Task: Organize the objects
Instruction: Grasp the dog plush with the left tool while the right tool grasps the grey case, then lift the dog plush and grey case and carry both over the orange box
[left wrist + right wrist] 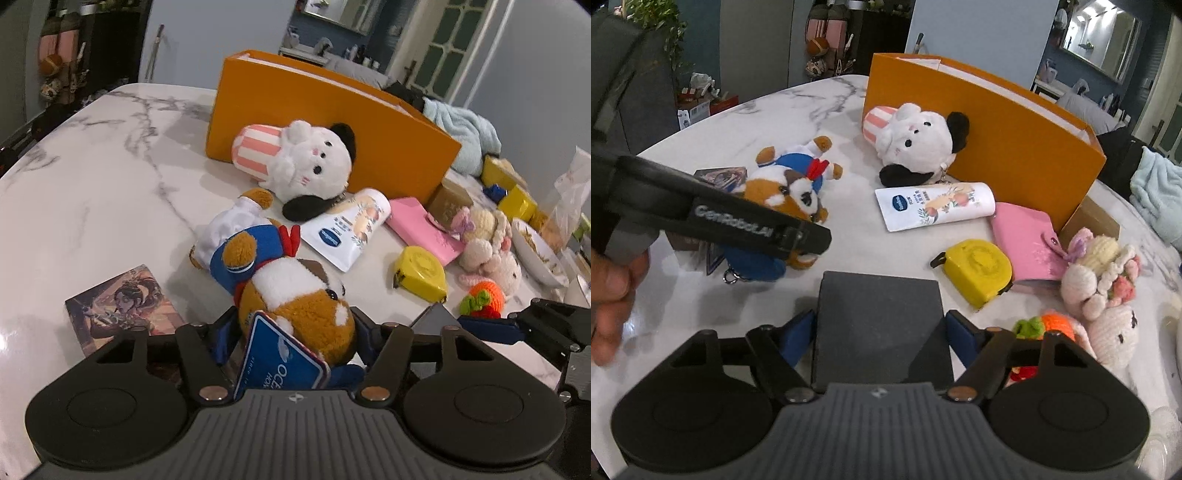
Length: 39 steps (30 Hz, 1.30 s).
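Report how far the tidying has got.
Done: nothing looks sorted. In hand: left gripper clamps the brown plush; right gripper holds a dark flat box. Left: white plush, lotion tube, tape measure and pink wallet lie loose beside the orange box.

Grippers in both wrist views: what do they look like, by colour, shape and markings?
The left gripper and right gripper match: black linkage arms, blue finger pads, round black discs, ribbed grey housing, brass-coloured pins. White "GenRobot.AI" lettering runs along the left one's side. A bare hand shows.

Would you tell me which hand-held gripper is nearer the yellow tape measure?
Right. The right hand-held gripper, holding a dark box, sits just before the yellow tape measure; the left grips the brown plush farther away.
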### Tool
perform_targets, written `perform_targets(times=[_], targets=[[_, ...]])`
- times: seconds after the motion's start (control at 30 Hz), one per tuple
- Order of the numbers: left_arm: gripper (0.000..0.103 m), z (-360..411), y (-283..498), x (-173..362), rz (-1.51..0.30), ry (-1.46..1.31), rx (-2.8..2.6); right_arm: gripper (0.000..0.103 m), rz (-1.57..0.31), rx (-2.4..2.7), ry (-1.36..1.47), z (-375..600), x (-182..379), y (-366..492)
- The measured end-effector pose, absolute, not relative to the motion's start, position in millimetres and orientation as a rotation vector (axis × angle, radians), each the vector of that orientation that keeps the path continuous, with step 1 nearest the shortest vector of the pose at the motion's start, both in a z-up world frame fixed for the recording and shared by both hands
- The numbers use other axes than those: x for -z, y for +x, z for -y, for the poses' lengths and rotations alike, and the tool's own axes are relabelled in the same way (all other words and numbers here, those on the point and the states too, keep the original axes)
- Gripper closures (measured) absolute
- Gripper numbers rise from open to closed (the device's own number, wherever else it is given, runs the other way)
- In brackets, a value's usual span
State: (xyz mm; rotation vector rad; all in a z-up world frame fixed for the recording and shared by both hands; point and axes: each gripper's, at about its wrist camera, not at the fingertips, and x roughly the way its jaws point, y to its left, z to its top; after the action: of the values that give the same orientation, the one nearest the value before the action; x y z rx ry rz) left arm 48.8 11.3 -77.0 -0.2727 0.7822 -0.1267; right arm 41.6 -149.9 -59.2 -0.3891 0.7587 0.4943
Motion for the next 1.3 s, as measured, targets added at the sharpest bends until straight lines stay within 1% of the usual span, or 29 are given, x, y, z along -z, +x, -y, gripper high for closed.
perform_targets(times=[0.2,0.4,0.73,1.07,1.3], targets=[[0.034,-8.8,51.2,75.8,-0.789,-0.242,0.133,0.024,-0.794,-0.485,-0.411,147.0,65.7,42.3],[0.039,-12.7,46.8,76.5,-0.786,-0.255,0.147,0.025,-0.814,-0.443,-0.319,154.6,63.9,44.1],[0.041,-18.6,26.6,60.5,-0.755,-0.264,0.195,0.026,-0.837,-0.415,-0.236,162.4,57.6,26.3],[0.041,-29.9,1.8,22.9,-0.665,-0.275,0.226,0.026,-0.759,-0.367,-0.233,163.6,17.3,1.3],[0.041,-23.6,1.9,0.4,-0.612,-0.286,0.263,0.026,-0.725,-0.329,-0.223,176.9,-8.4,-12.4]])
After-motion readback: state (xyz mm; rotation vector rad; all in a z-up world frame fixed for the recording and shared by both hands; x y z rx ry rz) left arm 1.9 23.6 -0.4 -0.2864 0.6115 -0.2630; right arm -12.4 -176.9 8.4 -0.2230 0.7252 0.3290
